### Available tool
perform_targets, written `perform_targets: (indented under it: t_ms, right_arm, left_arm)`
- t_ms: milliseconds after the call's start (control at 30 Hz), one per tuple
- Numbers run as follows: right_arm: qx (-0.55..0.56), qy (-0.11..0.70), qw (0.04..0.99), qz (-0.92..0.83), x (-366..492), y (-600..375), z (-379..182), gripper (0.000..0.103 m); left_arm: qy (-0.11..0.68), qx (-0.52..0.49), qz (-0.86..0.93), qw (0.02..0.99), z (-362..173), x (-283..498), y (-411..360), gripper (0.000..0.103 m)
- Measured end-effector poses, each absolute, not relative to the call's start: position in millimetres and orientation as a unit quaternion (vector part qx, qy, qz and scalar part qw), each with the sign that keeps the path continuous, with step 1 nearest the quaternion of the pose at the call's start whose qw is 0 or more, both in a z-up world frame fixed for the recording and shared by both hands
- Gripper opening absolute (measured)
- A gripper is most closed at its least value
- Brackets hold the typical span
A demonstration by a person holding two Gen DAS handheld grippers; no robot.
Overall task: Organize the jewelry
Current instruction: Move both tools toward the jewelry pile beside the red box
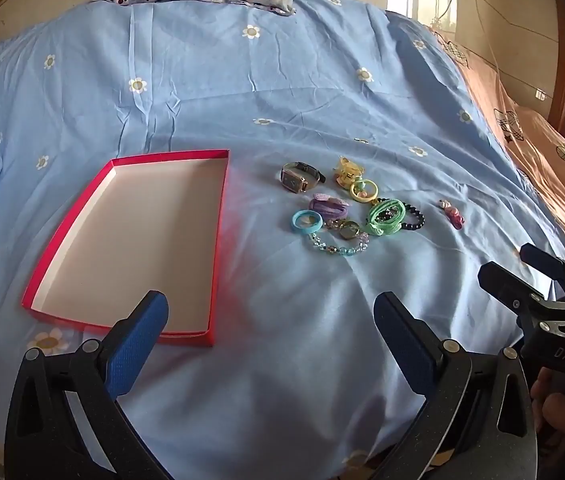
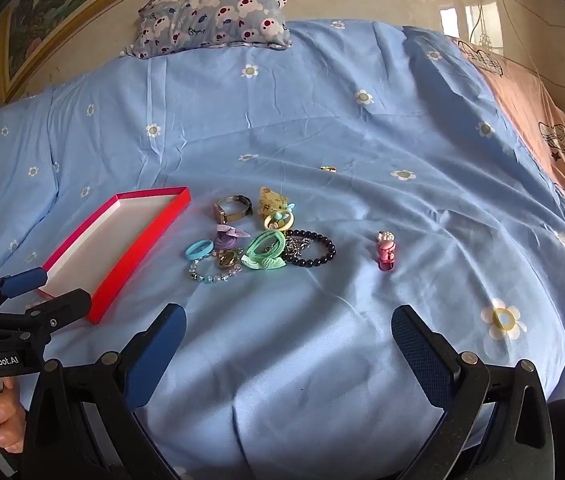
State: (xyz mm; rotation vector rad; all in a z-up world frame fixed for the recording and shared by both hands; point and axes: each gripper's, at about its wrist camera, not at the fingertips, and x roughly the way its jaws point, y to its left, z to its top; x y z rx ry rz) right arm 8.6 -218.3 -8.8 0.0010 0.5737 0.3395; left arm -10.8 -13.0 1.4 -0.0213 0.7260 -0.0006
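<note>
With both my left fingers (image 1: 270, 344) and right fingers (image 2: 288, 350) spread and holding nothing, I judge I'm at the start: the jewelry (image 1: 352, 206) lies heaped on the bed (image 1: 282, 100) at my twelve o'clock, the tray (image 1: 218, 248) at ten, so next I must reach and pinch one piece.

Bright daylight from right; fisheye-warped, dark-vignetted edges.
</note>
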Motion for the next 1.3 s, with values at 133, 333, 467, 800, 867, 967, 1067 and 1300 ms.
perform_targets:
  t_ms: [133,333,467,800,867,967,1067,1300]
  right_arm:
    - [0.002,0.284,0.944,0.167,9.4,-218.7,-8.1,0.103]
    - [0.001,0.284,0.944,0.167,9.7,-218.4,-9.9,0.103]
    - [0.002,0.286,0.943,0.169,10.5,-219.2,-10.9,0.103]
    - [0.000,0.290,0.942,0.171,11.4,-216.1,-13.4,0.103]
    - [0.000,0.291,0.941,0.171,11.1,-215.3,-13.6,0.103]
    - [0.001,0.290,0.942,0.171,11.1,-215.0,-13.7,0.103]
    - [0.002,0.288,0.942,0.173,11.5,-215.1,-13.9,0.103]
    - [0.002,0.288,0.942,0.173,11.1,-214.9,-13.5,0.103]
  left_arm:
    - [0.357,-0.011,0.000,0.934,2.1,-10.8,-11.6,0.103]
    - [0.358,-0.007,0.002,0.934,2.0,-11.2,-13.3,0.103]
    - [0.359,-0.003,0.008,0.933,0.2,-9.8,-13.8,0.103]
    - [0.358,0.000,0.012,0.934,-0.3,-9.7,-12.8,0.103]
    - [0.357,0.001,0.012,0.934,-0.1,-9.3,-12.3,0.103]
    - [0.355,0.003,0.012,0.935,0.6,-9.9,-12.3,0.103]
    - [0.356,0.002,0.012,0.935,0.7,-9.7,-12.5,0.103]
    - [0.355,0.003,0.013,0.935,0.7,-10.2,-12.9,0.103]
